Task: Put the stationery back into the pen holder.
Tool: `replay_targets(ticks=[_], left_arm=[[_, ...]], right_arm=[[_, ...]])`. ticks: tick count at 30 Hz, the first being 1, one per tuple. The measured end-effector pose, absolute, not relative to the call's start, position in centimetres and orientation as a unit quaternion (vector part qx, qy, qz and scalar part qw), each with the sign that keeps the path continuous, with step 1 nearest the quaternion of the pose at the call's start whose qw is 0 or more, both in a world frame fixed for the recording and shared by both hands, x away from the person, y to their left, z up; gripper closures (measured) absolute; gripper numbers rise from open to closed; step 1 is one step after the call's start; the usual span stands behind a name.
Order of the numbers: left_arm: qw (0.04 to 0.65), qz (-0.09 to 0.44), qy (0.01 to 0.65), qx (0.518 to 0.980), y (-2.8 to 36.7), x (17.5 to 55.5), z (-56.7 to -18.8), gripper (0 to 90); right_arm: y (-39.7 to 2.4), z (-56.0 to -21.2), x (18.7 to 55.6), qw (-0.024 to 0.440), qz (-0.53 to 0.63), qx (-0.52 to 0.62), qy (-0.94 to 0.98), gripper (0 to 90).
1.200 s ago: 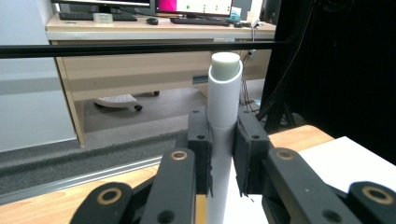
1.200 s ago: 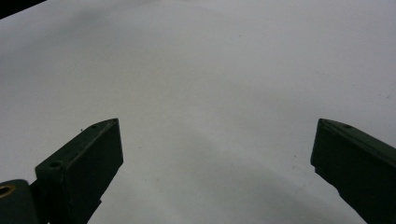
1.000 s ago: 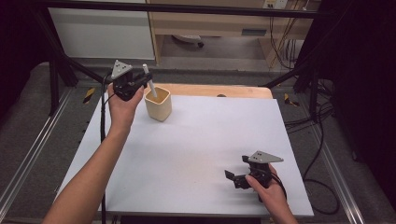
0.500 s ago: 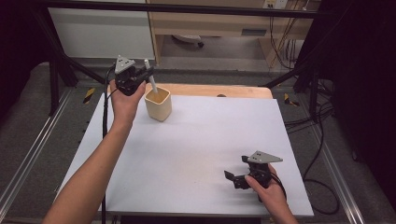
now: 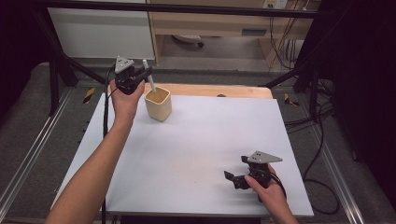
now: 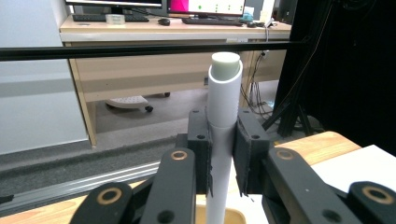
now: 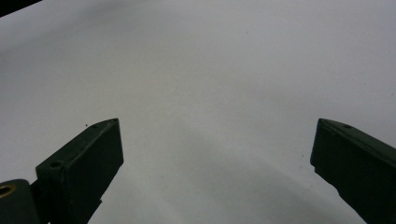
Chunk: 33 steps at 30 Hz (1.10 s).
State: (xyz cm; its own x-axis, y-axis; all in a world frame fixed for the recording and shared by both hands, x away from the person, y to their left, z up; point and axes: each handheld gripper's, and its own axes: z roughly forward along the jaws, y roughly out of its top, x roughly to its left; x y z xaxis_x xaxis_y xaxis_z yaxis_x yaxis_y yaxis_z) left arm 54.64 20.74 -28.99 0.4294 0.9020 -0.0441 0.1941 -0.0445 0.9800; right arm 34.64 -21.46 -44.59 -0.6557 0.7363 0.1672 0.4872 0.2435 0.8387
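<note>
White tube (image 6: pixel 223 116): no print or label to be read.
Cup (image 5: pixel 158 103): plain, no brand or number.
Monitors (image 6: pixel 205 5): green marks on the screen (too small to read).
Tabletop (image 5: pixel 196 149): blank, no signs.

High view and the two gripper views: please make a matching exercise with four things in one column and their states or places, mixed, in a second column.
Things:
1. left tool
2. right tool
3. white tube
4. beige cup

States or places:
A. stands on the table near its far edge
B. open, over the bare white surface
C. upright, its lower end over the cup's mouth
D. shut on the tube

Pairs: 1-D, 2-B, 3-C, 4-A
</note>
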Motion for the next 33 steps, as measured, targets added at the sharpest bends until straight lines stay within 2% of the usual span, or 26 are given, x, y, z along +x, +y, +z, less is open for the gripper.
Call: replay_targets(ticks=[33], left_arm=[[0.523,0.325,0.423,0.665,20.1,55.6,-30.6,78.5]], right_arm=[[-21.6,-44.6,34.7,0.134,0.474,0.391,0.777,2.4]])
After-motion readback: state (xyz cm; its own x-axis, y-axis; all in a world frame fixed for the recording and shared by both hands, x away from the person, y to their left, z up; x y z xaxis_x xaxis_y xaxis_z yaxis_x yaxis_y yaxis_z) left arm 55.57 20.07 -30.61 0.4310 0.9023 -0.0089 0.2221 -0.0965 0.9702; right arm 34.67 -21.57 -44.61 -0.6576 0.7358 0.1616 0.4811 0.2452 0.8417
